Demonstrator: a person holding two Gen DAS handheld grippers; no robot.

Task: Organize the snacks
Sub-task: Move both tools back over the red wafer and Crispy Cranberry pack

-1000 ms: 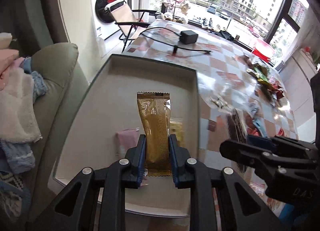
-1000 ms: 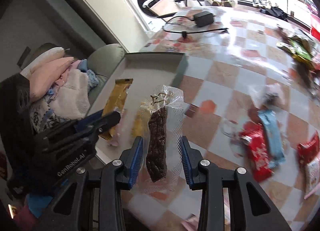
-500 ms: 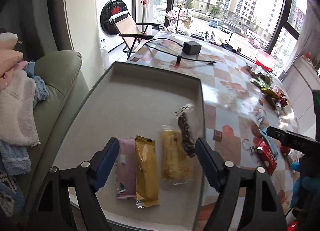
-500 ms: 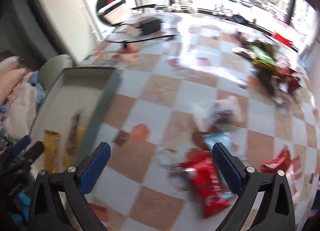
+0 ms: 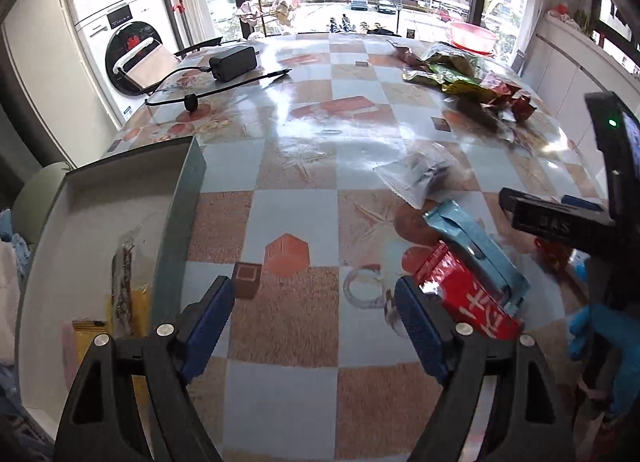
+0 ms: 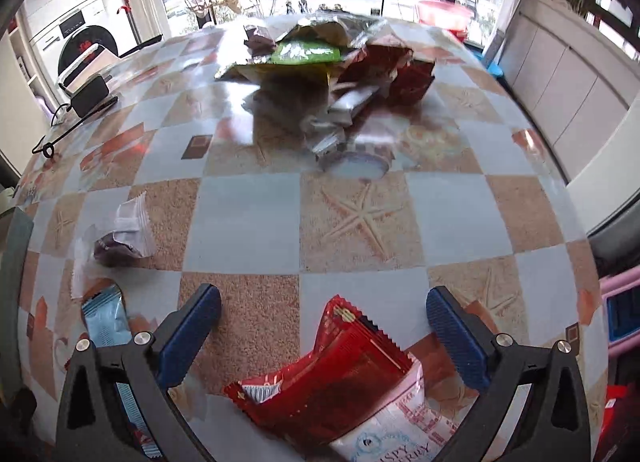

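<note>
Your right tool [image 6: 323,336], spread wide and empty, hangs directly over the crinkled red foil snack packet [image 6: 340,378], whose long axis runs diagonally between the fingers.

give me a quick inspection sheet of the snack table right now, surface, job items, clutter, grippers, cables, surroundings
surface: checkered table, glossy, glare at the far end.
job's things: grey tray at the table's left edge holds several snack bars; light blue packet lies across a red packet; clear bag with a dark snack lies apart; another red packet sits partly on a white packet.
clutter: loose pile of wrappers at the far end.
grippers: left gripper open, empty; right gripper open, above the red packet.
cables: black power adapter with cord on the table.
surroundings: washing machine, windows, red basin.
</note>
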